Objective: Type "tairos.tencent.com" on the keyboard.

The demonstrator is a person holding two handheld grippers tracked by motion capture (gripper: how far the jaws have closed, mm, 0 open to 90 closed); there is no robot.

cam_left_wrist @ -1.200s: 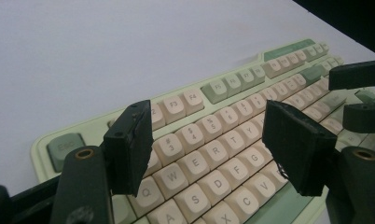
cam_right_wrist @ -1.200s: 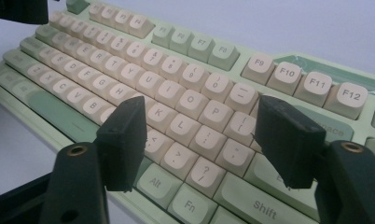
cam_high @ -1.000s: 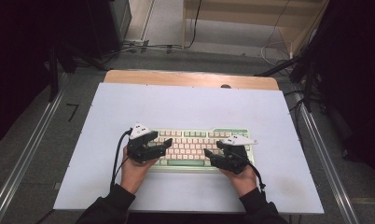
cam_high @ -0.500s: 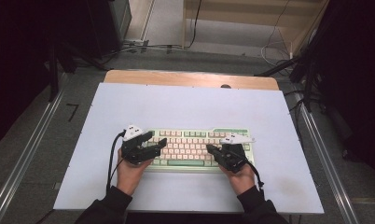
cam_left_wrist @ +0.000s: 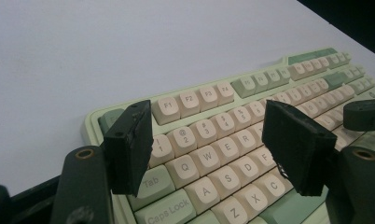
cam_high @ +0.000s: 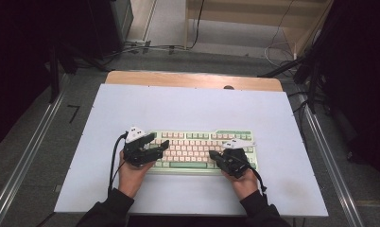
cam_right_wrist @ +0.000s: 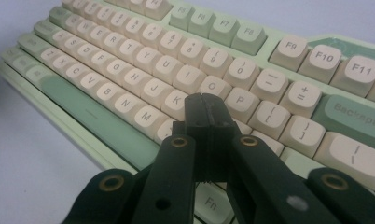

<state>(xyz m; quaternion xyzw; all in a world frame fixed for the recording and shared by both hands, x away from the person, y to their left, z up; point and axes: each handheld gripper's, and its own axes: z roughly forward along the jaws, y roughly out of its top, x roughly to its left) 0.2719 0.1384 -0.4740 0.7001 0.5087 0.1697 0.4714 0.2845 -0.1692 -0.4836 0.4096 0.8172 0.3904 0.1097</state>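
High view: a mint-green keyboard (cam_high: 202,150) with cream keycaps lay flat near the front edge of the pale blue counter (cam_high: 193,106), long side facing the person. The left hand-held gripper (cam_high: 148,147) hung over the keyboard's left end, the right hand-held gripper (cam_high: 215,158) over the lower right of the main key block; whether either touched a key could not be read from here. Left gripper view: the left hand-held gripper (cam_left_wrist: 213,144) was released, its two black pads standing well apart above the number and Q–A rows, nothing between them, no pad resting on a key. Legends on the keys were clean and legible; F-row keys sat partly green, partly cream. Right gripper view: the right hand-held gripper (cam_right_wrist: 205,109) was clenched, pads pressed flat together on nothing, forming one narrow tip close above the keys near K and L (cam_right_wrist: 209,100); contact with a keycap could not be confirmed. Judgement: work appeared to be key pressing with the closed tip, in an early or middle stage; no key looked depressed, so the press itself seemed not yet made. Keyboard sat square and undisturbed.
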